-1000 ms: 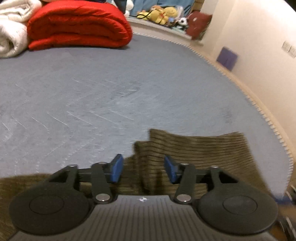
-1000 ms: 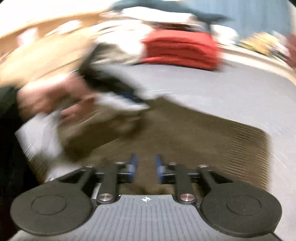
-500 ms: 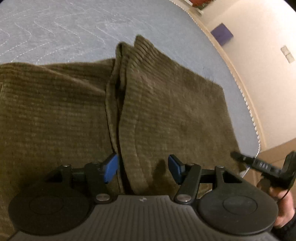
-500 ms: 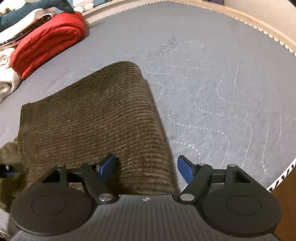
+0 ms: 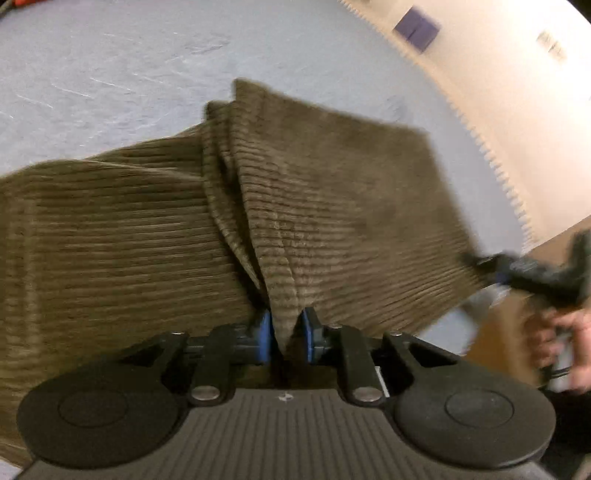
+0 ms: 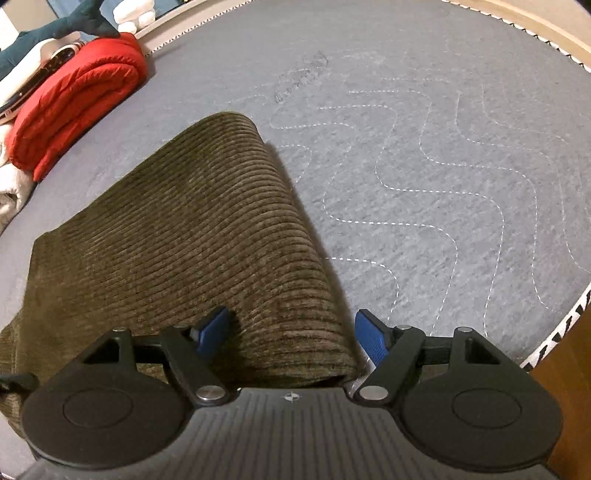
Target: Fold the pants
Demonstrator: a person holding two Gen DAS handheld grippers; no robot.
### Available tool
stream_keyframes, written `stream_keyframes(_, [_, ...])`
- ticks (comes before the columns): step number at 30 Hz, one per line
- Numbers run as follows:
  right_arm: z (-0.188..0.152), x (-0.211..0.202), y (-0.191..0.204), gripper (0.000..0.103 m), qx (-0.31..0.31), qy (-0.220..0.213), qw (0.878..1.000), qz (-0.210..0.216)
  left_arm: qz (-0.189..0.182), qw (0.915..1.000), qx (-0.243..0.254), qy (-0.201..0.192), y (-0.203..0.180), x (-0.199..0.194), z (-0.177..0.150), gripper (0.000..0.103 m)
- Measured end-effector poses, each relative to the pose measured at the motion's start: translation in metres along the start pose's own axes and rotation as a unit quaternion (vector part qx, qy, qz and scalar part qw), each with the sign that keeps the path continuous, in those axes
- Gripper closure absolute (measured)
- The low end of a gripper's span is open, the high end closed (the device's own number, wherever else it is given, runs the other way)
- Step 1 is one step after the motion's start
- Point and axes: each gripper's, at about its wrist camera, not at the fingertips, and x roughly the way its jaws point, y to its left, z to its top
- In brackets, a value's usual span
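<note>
Olive-brown corduroy fills the near field of both wrist views. At the left gripper (image 5: 286,339), the two blue pads (image 5: 263,341) are drawn close together and pinch a raised ridge of the corduroy pants (image 5: 332,206) between them; the cloth bunches into a pleat that runs away from the pinch. Left of that pleat the fabric lies in a broad, flatter panel, and right of it a second panel spreads toward the mattress edge.

At the right gripper (image 6: 291,332), the jaws stand wide apart, one blue pad (image 6: 212,328) over the cloth and the other just past its rounded right edge, above the mattress. The thick near end of the pants (image 6: 192,236) sits between them, but neither pad is pressing on it. From the left wrist view the right gripper (image 5: 532,273) shows blurred at the far right, at the corner of the cloth, with the person's hand (image 5: 569,347) below it.

Beyond, the pants rest on a grey quilted mattress (image 6: 424,166) stitched in wavy dotted lines. Farther off, at the mattress's far left edge, sits a folded red blanket (image 6: 77,99) beside white bedding (image 6: 11,192). A pale wall (image 5: 517,92) carrying a purple square (image 5: 415,24) lies past the mattress in the left wrist view.
</note>
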Motion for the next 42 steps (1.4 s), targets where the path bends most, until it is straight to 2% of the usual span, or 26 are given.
stream_keyframes(2, [0.001,0.001,0.0,0.027,0.0,0.005,1.0,-0.001,0.035,0.9985,0.024,-0.034,-0.004,-0.009,0.001,0.076])
stream_keyframes(3, [0.002,0.002,0.0,0.027,0.0,0.007,1.0,-0.002,0.04,0.9972,0.03,-0.055,-0.006,-0.014,0.004,0.071])
stream_keyframes(6, [0.001,0.004,0.0,0.027,-0.002,0.008,1.0,-0.003,0.001,0.9936,0.055,-0.098,-0.018,-0.029,0.007,0.069])
stream_keyframes(8, [0.001,0.004,0.0,0.027,-0.004,0.008,1.0,-0.004,-0.03,0.991,0.094,-0.091,-0.032,-0.026,0.004,0.069])
stream_keyframes(9, [0.001,0.004,0.001,0.028,-0.007,0.007,1.0,-0.005,-0.038,0.9905,0.114,-0.066,-0.04,-0.016,0.001,0.069])
stream_keyframes(10, [0.001,0.004,0.002,0.036,-0.011,0.007,1.0,-0.003,-0.031,0.99,0.136,-0.018,-0.047,0.0,-0.004,0.069])
stream_keyframes(11, [0.001,0.004,0.003,0.038,-0.016,0.007,1.0,0.002,-0.013,0.9854,0.169,0.019,-0.053,0.016,-0.012,0.069])
stream_keyframes(13, [0.001,0.001,0.011,0.048,-0.038,0.0,0.999,-0.004,0.011,0.9732,0.23,0.005,-0.068,0.023,-0.021,0.069])
stream_keyframes(14, [0.0,-0.001,0.015,0.051,-0.047,-0.003,0.999,-0.003,0.01,0.9736,0.228,0.003,-0.07,0.02,-0.018,0.068])
stream_keyframes(17, [-0.003,-0.017,0.031,0.067,-0.093,-0.037,0.995,0.002,-0.016,0.9818,0.183,-0.049,-0.064,0.001,-0.001,0.049])
stream_keyframes(18, [-0.007,-0.025,0.041,0.071,-0.124,-0.059,0.991,0.005,-0.026,0.9821,0.17,-0.077,-0.064,-0.006,0.006,0.036])
stream_keyframes(19, [-0.013,-0.036,0.054,0.072,-0.163,-0.087,0.983,0.006,-0.038,0.9817,0.154,-0.105,-0.063,-0.015,0.011,0.027])
stream_keyframes(21, [-0.03,-0.06,0.083,0.073,-0.252,-0.148,0.956,0.012,-0.077,0.9809,0.114,-0.138,-0.066,-0.027,0.023,0.024])
stream_keyframes(23, [-0.057,-0.081,0.114,0.073,-0.357,-0.21,0.91,0.024,-0.129,0.9769,0.073,-0.154,-0.076,-0.03,0.036,0.021])
stream_keyframes(25, [-0.085,-0.094,0.14,0.073,-0.441,-0.252,0.86,0.038,-0.175,0.9679,0.046,-0.174,-0.077,-0.041,0.045,0.019])
stream_keyframes(27, [-0.11,-0.1,0.159,0.073,-0.503,-0.274,0.818,0.052,-0.194,0.9636,0.042,-0.178,-0.082,-0.044,0.053,0.018])
stream_keyframes(28, [-0.123,-0.1,0.167,0.073,-0.533,-0.284,0.795,0.054,-0.194,0.9647,0.044,-0.172,-0.087,-0.041,0.057,0.018])
stream_keyframes(30, [-0.142,-0.1,0.178,0.073,-0.571,-0.293,0.765,0.059,-0.179,0.9698,0.048,-0.159,-0.095,-0.033,0.063,0.018])
stream_keyframes(32, [-0.158,-0.097,0.186,0.073,-0.605,-0.293,0.736,0.073,-0.135,0.9785,0.046,-0.149,-0.096,-0.028,0.06,0.018])
stream_keyframes(33, [-0.164,-0.096,0.189,0.073,-0.618,-0.293,0.725,0.08,-0.095,0.9846,0.041,-0.141,-0.094,-0.022,0.059,0.023])
stream_keyframes(34, [-0.172,-0.095,0.193,0.073,-0.632,-0.293,0.712,0.085,-0.065,0.9874,0.035,-0.14,-0.089,-0.018,0.058,0.043])
stream_keyframes(36, [-0.183,-0.096,0.198,0.073,-0.649,-0.293,0.696,0.096,-0.031,0.99,0.018,-0.136,-0.071,-0.021,0.055,0.074])
stream_keyframes(37, [-0.187,-0.098,0.201,0.073,-0.651,-0.29,0.694,0.104,-0.038,0.9905,0.007,-0.132,-0.059,-0.022,0.054,0.081])
stream_keyframes(39, [-0.186,-0.1,0.206,0.072,-0.642,-0.271,0.706,0.126,-0.056,0.9893,-0.013,-0.134,-0.038,-0.033,0.047,0.082])
stream_keyframes(40, [-0.184,-0.102,0.211,0.071,-0.637,-0.252,0.714,0.143,-0.05,0.9891,-0.011,-0.138,-0.029,-0.038,0.044,0.082])
stream_keyframes(42, [-0.181,-0.108,0.221,0.068,-0.638,-0.228,0.713,0.18,-0.033,0.9889,-0.003,-0.145,-0.011,-0.048,0.038,0.082])
